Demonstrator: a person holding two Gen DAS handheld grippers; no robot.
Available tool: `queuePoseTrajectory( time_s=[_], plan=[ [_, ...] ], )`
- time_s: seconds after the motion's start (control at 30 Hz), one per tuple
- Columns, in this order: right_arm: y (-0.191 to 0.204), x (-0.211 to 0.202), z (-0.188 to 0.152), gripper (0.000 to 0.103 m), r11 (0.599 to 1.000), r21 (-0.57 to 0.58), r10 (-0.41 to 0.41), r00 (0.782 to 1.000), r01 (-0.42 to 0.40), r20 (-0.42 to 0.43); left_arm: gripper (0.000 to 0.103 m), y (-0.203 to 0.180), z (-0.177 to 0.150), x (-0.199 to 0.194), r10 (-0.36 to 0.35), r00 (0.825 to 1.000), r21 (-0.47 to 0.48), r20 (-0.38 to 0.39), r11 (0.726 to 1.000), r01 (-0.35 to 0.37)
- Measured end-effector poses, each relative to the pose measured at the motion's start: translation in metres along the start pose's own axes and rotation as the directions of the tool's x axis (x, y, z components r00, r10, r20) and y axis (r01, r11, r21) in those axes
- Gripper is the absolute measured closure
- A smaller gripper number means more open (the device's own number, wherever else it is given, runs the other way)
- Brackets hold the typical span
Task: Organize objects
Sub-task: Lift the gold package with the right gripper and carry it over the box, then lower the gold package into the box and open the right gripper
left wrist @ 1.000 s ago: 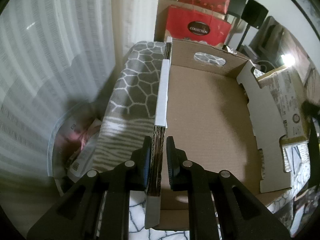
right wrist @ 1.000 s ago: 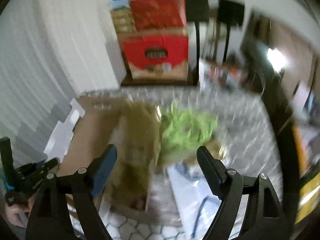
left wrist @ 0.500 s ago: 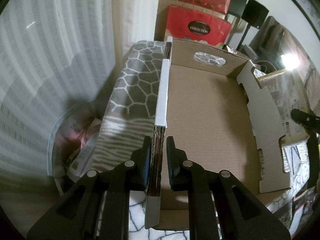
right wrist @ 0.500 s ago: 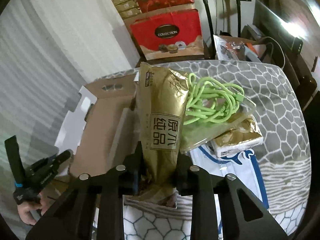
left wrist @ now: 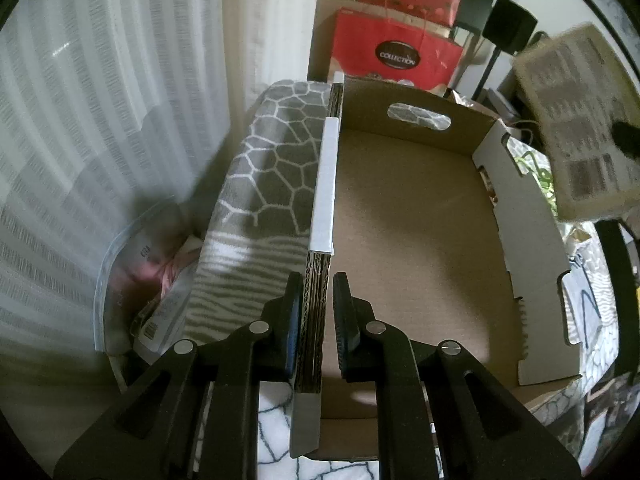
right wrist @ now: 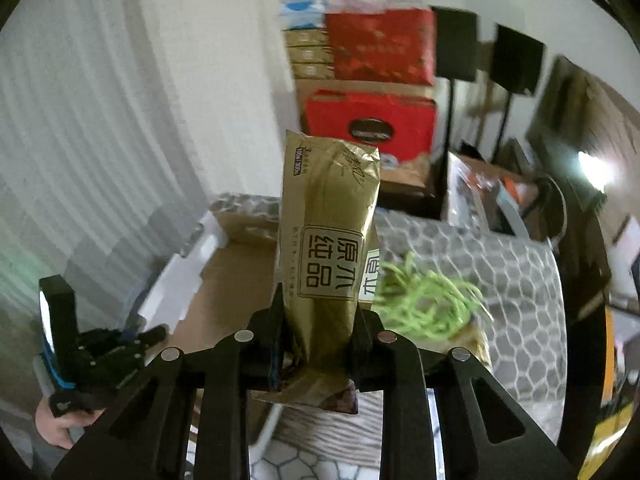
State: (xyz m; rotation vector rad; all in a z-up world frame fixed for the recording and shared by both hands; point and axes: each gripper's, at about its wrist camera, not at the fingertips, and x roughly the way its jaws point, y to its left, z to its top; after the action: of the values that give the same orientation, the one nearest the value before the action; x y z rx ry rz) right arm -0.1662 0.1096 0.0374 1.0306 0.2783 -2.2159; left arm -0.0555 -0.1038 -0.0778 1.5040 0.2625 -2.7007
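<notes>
At 6 o'clock of the left wrist view, the left gripper (left wrist: 313, 316) is clenched on the near wall of the box (left wrist: 404, 240), which lies on the patterned cloth (left wrist: 276, 160). The right gripper (right wrist: 318, 336) has just closed its jaws and now grasps the gold pouch (right wrist: 328, 240), lifted over the box, with the green cable (right wrist: 424, 300) at 3 o'clock.
</notes>
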Motion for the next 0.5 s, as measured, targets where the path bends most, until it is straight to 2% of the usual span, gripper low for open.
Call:
queuePoseTrajectory(
  time_s=[0.27,0.5],
  plan=[
    [0.04,0.034,0.011,0.079,0.995,-0.09,0.025,0.998,-0.029,-0.053,0.091,0.001,-0.002,0.0,0.0,1.0,0.003,-0.002,1.0,0.0],
    [0.07,0.063,0.011,0.079,0.982,-0.189,-0.029,0.994,0.008,-0.106,0.091,0.001,-0.001,0.0,-0.001,1.0,-0.001,-0.002,1.0,0.001]
  ],
)
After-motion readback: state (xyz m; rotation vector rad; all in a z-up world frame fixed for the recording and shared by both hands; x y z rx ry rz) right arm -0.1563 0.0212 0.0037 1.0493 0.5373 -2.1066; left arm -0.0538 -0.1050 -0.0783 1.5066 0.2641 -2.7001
